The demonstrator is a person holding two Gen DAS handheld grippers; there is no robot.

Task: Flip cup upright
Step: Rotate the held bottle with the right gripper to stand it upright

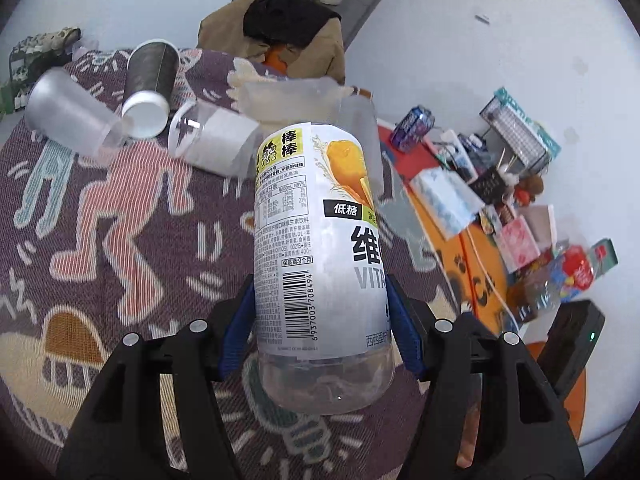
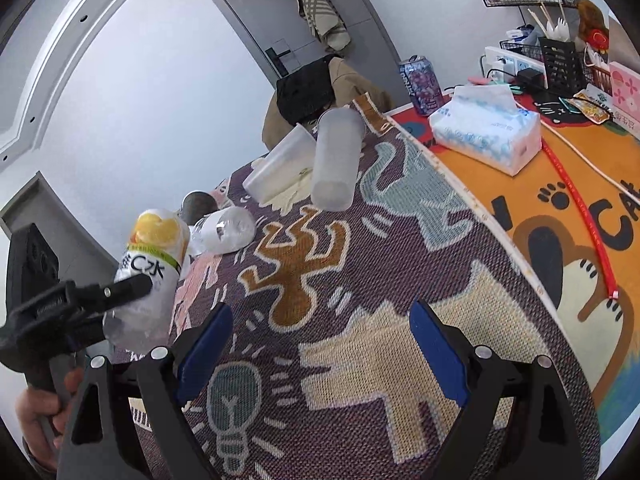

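My left gripper (image 1: 320,312) is shut on a clear bottle-cup with a white and yellow drink label (image 1: 316,248), held tilted above the patterned cloth; it also shows in the right wrist view (image 2: 152,264), gripped at the far left. My right gripper (image 2: 320,344) is open and empty over the cloth. Several cups lie on their sides: a frosted cup (image 1: 68,116), a dark paper cup (image 1: 148,84), a clear cup with a white label (image 1: 216,138), and two more frosted cups (image 2: 336,156) (image 2: 280,164).
A patterned woven cloth (image 2: 360,320) covers the table. To the right lies an orange cat mat (image 2: 560,220) with a tissue box (image 2: 488,132), a drink can (image 2: 422,80), wire racks and small clutter. A chair with a jacket (image 1: 280,40) stands behind the table.
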